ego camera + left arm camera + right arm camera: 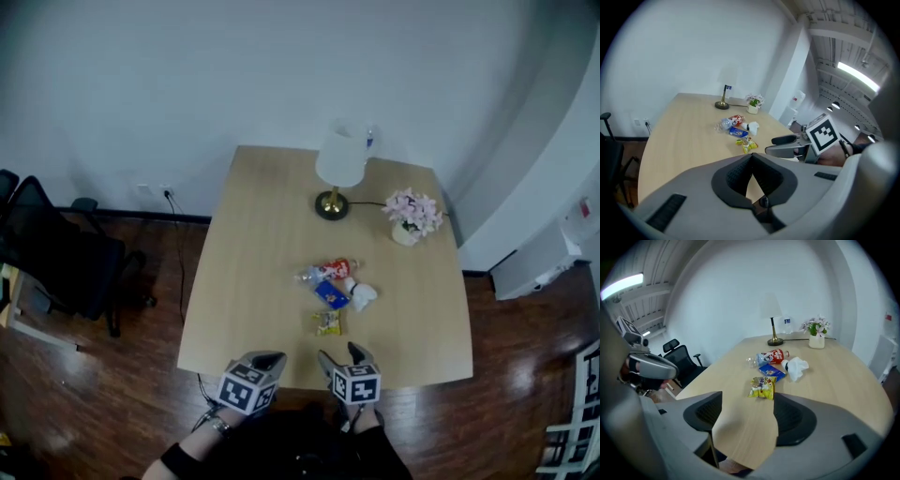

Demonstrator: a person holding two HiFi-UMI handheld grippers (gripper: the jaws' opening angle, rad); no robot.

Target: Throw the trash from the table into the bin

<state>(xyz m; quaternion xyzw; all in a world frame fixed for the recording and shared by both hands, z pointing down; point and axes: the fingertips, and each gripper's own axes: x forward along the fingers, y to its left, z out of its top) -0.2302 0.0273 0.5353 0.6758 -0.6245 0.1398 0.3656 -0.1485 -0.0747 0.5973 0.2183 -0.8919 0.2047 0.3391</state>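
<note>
A small heap of trash lies mid-table: a crushed bottle with a red label (328,272), a blue packet (332,294), a white crumpled tissue (364,294) and, nearest me, a yellow snack packet (327,323). Both grippers hover at the table's near edge, short of the heap. My right gripper (342,357) is open, and only bare tabletop shows between its jaws (745,413); the yellow packet (762,387) lies just beyond them. My left gripper (269,359) is shut with nothing in it (752,159). The left gripper view shows the right gripper (769,145) at its right. No bin is in view.
At the far end of the wooden table (253,244) stand a lamp (339,164) and a pot of pink flowers (411,216). A black office chair (56,258) stands on the dark floor to the left. White walls lie behind and to the right.
</note>
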